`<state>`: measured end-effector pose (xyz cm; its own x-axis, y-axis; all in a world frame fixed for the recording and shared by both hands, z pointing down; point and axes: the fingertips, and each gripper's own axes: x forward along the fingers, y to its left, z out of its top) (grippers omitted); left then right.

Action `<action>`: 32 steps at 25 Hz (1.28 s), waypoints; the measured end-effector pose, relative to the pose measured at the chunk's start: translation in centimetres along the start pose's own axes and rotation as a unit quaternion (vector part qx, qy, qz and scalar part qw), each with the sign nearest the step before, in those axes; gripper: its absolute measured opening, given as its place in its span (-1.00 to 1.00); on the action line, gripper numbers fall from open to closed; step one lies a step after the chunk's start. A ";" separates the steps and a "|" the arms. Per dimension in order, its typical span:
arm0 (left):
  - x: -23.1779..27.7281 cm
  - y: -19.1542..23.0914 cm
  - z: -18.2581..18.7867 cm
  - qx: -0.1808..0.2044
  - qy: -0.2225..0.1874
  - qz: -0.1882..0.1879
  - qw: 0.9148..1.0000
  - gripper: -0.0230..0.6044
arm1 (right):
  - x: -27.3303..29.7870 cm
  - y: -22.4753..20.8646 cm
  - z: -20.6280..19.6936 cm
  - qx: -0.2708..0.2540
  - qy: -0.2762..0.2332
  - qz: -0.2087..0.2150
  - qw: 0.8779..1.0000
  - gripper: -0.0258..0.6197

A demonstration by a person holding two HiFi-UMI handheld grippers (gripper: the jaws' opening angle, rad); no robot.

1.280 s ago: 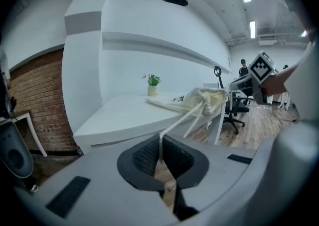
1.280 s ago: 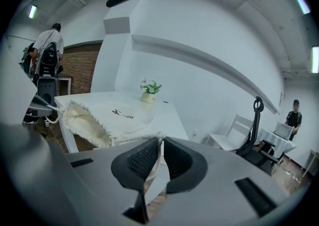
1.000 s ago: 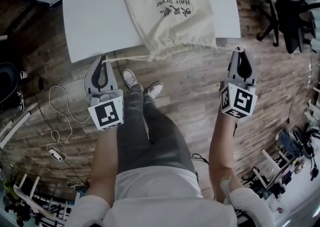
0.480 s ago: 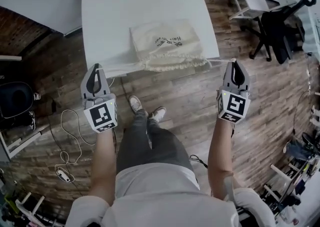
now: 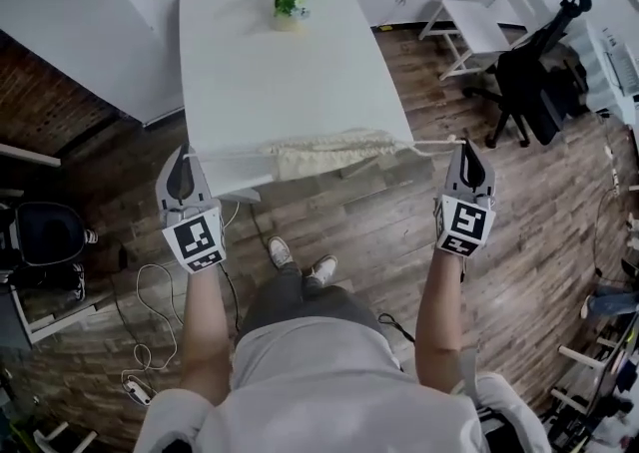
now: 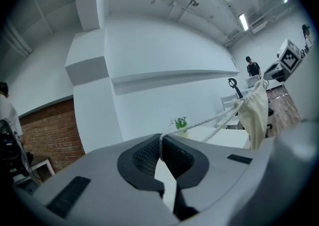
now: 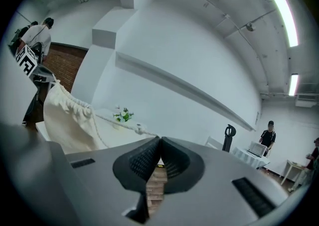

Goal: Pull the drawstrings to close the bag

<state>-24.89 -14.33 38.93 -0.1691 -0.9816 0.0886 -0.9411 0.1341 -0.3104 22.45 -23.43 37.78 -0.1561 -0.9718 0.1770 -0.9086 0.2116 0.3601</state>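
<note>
With left hand-held gripper (image 5: pixel 184 154) out at 9 o'clock pinched fully shut on the left drawstring (image 5: pixel 232 155), and right hand-held gripper (image 5: pixel 467 147) at 3 o'clock, jaws just closing their last bit, nipped on the right drawstring (image 5: pixel 434 146), holding the bag (image 5: pixel 329 152) slung between them by the near edge of the worktop (image 5: pixel 280 72). Looks like the cinching step, close to done, mouth bunched into tight ruffles; calls next for one firm outward tug toward 9 and 3 without slipping. Worth noting soft, limp cream cloth, twisted rope cords drawn straight, ribbed black pads (image 6: pixel 142 156).
</note>
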 end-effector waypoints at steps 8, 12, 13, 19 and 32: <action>-1.4 1.6 4.4 0.014 -0.032 0.010 0.999 -0.87 | -2.3 -2.7 3.0 -0.008 -0.012 -0.027 1.000 -0.81; -1.9 1.9 5.6 0.025 -0.044 0.011 0.999 -0.87 | -3.0 -3.7 3.6 -0.015 -0.015 -0.042 0.999 -0.81; -2.0 1.9 5.7 0.027 -0.045 0.011 0.999 -0.87 | -3.1 -3.9 3.6 -0.015 -0.015 -0.044 0.999 -0.81; -1.8 2.0 6.9 0.041 -0.057 0.012 0.997 -0.87 | -3.5 -5.2 4.5 -0.012 -0.021 -0.058 0.998 -0.81; -1.3 3.4 8.0 0.047 -0.067 0.018 0.996 -0.87 | -4.1 -7.6 6.0 0.016 -0.036 -0.087 0.995 -0.81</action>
<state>-25.53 -13.69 30.19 -0.1549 -0.9867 -0.0485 -0.9024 0.1613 -0.3995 27.67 -21.64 28.84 -0.0220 -0.9986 0.0490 -0.9360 0.0378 0.3501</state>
